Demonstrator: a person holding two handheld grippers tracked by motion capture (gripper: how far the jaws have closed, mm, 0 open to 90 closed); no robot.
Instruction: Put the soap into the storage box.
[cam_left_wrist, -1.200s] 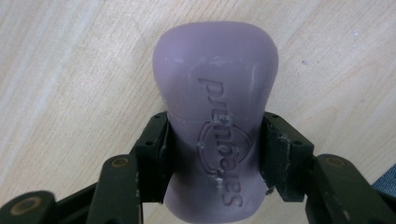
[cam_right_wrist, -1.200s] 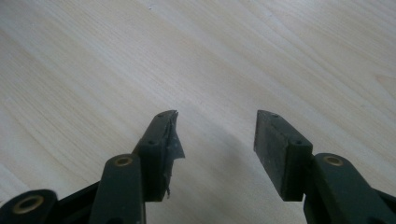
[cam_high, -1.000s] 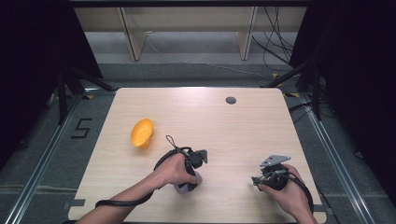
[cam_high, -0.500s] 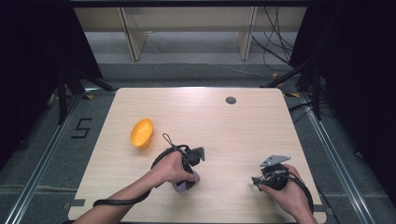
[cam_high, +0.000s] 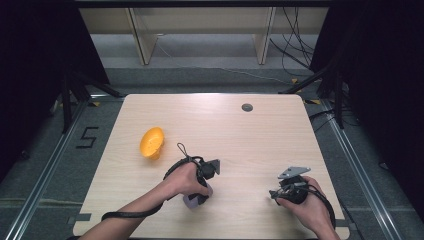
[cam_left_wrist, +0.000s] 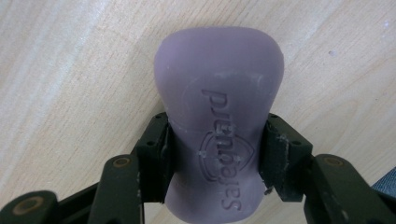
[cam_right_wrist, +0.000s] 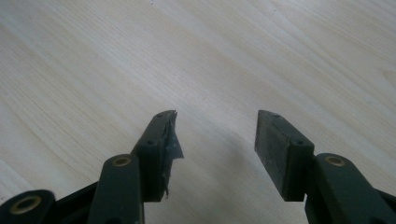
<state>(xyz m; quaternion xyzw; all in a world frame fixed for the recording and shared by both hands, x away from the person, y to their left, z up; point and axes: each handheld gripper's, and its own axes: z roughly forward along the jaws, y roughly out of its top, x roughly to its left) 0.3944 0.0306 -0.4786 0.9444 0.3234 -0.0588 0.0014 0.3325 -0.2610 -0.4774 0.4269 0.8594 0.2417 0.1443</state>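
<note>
The left tool (cam_left_wrist: 217, 154) is clamped on a mauve, soft-looking piece (cam_left_wrist: 219, 112) with a matte, rubbery surface: it is broad and rounded at its far end, narrows to a waist where the two black pads press on its flanks, and carries raised lettering and an oval emblem along its face. In the left gripper view it lies against the pale wood table (cam_left_wrist: 70, 70), its wide end toward 12 o'clock. From the high view the piece (cam_high: 192, 201) peeks out under the left hand (cam_high: 184, 179) near the table's front edge, at about 7 o'clock from the table's centre. The right tool (cam_right_wrist: 215, 140) stands open with nothing between its pads, having just been opening further, and hovers low over bare wood at about 5 o'clock (cam_high: 280, 192). An orange object (cam_high: 151, 142) lies apart at 9 o'clock.
</note>
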